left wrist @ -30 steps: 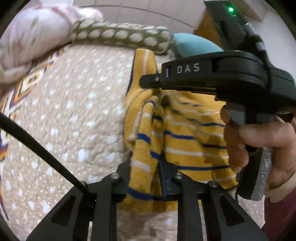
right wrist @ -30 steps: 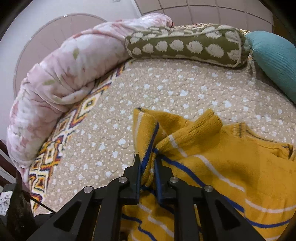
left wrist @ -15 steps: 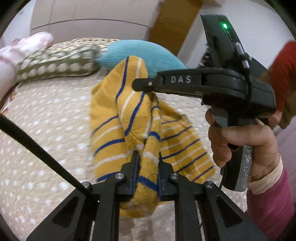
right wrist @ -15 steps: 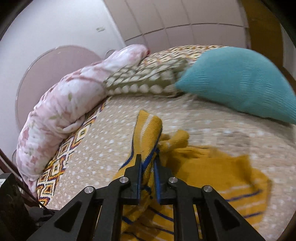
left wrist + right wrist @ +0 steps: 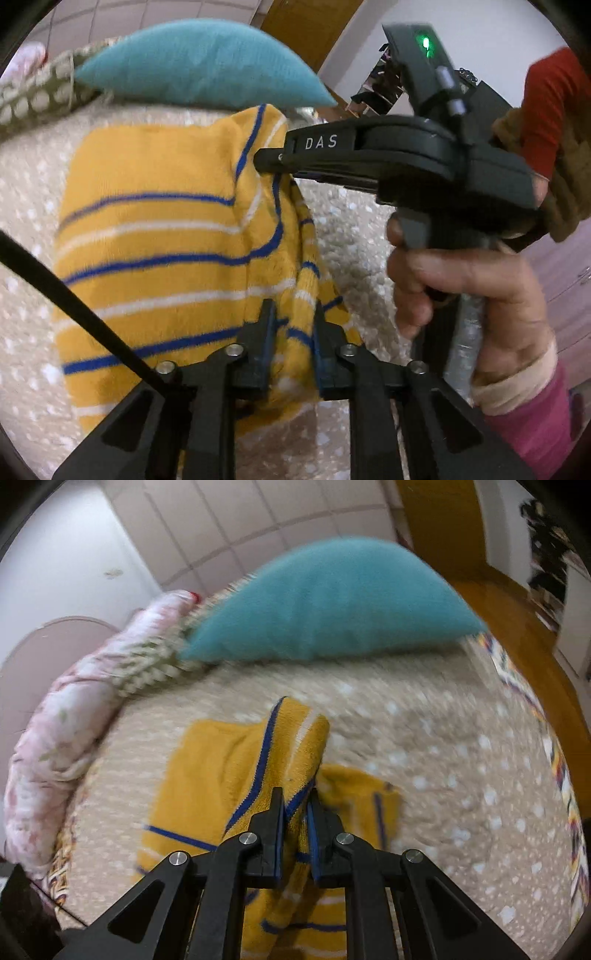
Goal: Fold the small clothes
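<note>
Right, my left gripper (image 5: 291, 332) jaws just eased wider, yellow striped sweater (image 5: 162, 236) fold between pads. My right gripper (image 5: 295, 812) clamps another fold. Sweater partly lifted over dotted bedspread (image 5: 443, 760).

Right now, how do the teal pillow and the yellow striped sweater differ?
The teal pillow is plain and plump; the yellow striped sweater is flat knit with blue and white stripes. The pillow lies free at the bed's far end, while the sweater is pinched by the left gripper and right gripper. Both rest on the dotted bedspread.

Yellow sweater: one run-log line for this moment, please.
step: fold | yellow sweater: on bedspread | left gripper: jaws just opening, fabric between | right gripper: clamping edge
</note>
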{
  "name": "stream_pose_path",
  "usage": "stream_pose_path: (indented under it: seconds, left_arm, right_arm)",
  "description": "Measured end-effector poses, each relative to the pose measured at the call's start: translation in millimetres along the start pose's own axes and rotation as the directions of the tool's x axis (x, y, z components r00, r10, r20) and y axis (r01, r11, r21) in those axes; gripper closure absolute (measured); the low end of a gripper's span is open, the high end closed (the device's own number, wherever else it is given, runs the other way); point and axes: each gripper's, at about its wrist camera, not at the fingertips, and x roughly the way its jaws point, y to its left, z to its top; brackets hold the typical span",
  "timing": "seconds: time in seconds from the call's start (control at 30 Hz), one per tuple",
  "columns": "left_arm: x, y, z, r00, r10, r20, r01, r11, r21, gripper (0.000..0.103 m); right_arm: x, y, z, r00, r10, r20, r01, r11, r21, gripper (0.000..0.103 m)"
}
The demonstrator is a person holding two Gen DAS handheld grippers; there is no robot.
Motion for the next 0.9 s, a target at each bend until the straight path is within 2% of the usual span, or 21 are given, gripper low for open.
stream_pose_path:
  seconds: [0.03, 0.07, 0.1, 0.17, 0.2, 0.23, 0.27, 0.37, 0.4, 0.47, 0.5, 0.53, 0.57, 0.63, 0.73, 0.77, 0.83, 0.87, 0.9]
  left_arm:
    - [-1.1, 4.9, -0.2, 1.0, -0.025, -0.01, 0.025, 1.0, -0.01, 0.07]
    - [-8.4, 9.2, -3.3, 0.998, -0.057, -0.018, 0.057, 0.998, -0.024, 0.049]
    - [-13.5, 12.4, -3.8, 0.998, -0.066, -0.013, 0.065, 0.997, -0.03, 0.032]
    - [-39.5, 20.5, -9.8, 0.997, -0.052, 0.051, 0.053, 0.998, -0.018, 0.029]
    - [-45.3, 24.8, -9.1, 0.997, -0.028, 0.065, 0.028, 1.0, -0.005, 0.029]
    - [-53.2, 28.6, -10.0, 0.996, 0.013, 0.083, -0.014, 1.0, 0.013, 0.029]
    - [-61.2, 35.5, -11.5, 0.991, 0.07, 0.115, -0.073, 0.997, 0.022, 0.029]
    - [-61.4, 59.7, -13.4, 0.97, 0.204, 0.13, -0.204, 0.979, -0.017, 0.029]
    - [-59.6, 65.1, -14.4, 0.97, 0.214, 0.119, -0.212, 0.977, -0.03, 0.029]
    - [-52.5, 79.1, -20.3, 0.967, 0.24, 0.079, -0.234, 0.969, -0.082, 0.029]
    - [-53.1, 81.6, -25.3, 0.967, 0.244, 0.07, -0.237, 0.967, -0.094, 0.029]
    - [-50.4, 85.0, -26.6, 0.968, 0.245, 0.058, -0.238, 0.965, -0.109, 0.029]
    - [-48.4, 87.5, -29.2, 0.969, 0.243, 0.047, -0.236, 0.965, -0.116, 0.029]
    - [-48.0, 86.0, -32.9, 0.968, 0.248, 0.045, -0.242, 0.964, -0.108, 0.029]
    - [-46.9, 77.0, -46.5, 0.955, 0.29, 0.058, -0.286, 0.956, -0.067, 0.025]
    - [-42.7, 75.7, -47.7, 0.954, 0.296, 0.056, -0.293, 0.955, -0.057, 0.023]
    - [-37.9, 71.3, -48.8, 0.947, 0.316, 0.056, -0.314, 0.948, -0.042, 0.023]
    - [-37.1, 68.6, -48.8, 0.937, 0.343, 0.063, -0.341, 0.939, -0.029, 0.023]
    - [-35.5, 67.9, -48.0, 0.933, 0.353, 0.066, -0.352, 0.936, -0.025, 0.023]
  right_arm:
    - [6.2, -6.3, -2.3, 1.0, 0.0, -0.007, 0.0, 1.0, 0.02, 0.089]
    - [10.1, -11.4, -4.3, 1.0, -0.002, -0.006, 0.003, 0.999, 0.041, 0.083]
    - [9.1, -15.9, -7.0, 1.0, -0.029, 0.01, 0.028, 0.998, 0.054, 0.072]
    - [-2.1, -23.5, -10.8, 0.994, -0.106, 0.041, 0.103, 0.993, 0.065, 0.057]
    - [-8.4, -24.3, -13.5, 0.994, -0.102, 0.043, 0.099, 0.992, 0.074, 0.057]
    - [-15.3, -22.6, -17.0, 0.996, -0.073, 0.046, 0.069, 0.994, 0.079, 0.057]
    - [-26.4, -19.3, -23.6, 0.999, -0.015, 0.052, 0.011, 0.997, 0.074, 0.051]
    - [-45.1, -4.8, -43.0, 0.999, 0.025, 0.047, -0.028, 0.998, 0.052, 0.026]
    - [-46.6, 1.8, -51.1, 0.999, 0.042, 0.034, -0.043, 0.999, 0.032, 0.021]
    - [-41.7, 10.3, -68.5, 0.999, 0.032, -0.018, -0.032, 0.999, 0.007, 0.021]
    - [-36.6, 13.0, -77.5, 0.999, 0.012, -0.041, -0.012, 1.0, 0.005, 0.026]
    - [-32.7, 15.1, -84.9, 0.999, 0.008, -0.053, -0.008, 1.0, -0.006, 0.039]
    - [-30.0, 19.7, -93.8, 0.998, 0.003, -0.062, -0.006, 0.999, -0.038, 0.082]
    - [-34.1, 25.9, -105.9, 0.998, -0.032, -0.046, 0.027, 0.994, -0.105, 0.084]
    - [-51.6, 24.7, -120.3, 0.999, -0.041, -0.011, 0.039, 0.988, -0.147, 0.085]
    - [-51.5, 18.4, -125.4, 0.997, -0.079, -0.002, 0.078, 0.986, -0.149, 0.085]
    - [-39.5, 4.0, -126.1, 0.995, -0.098, -0.032, 0.094, 0.99, -0.107, 0.085]
    - [-35.2, -4.7, -127.0, 0.996, -0.073, -0.042, 0.07, 0.996, -0.064, 0.083]
    - [-37.8, -8.9, -125.8, 0.998, -0.049, -0.03, 0.048, 0.998, -0.031, 0.075]
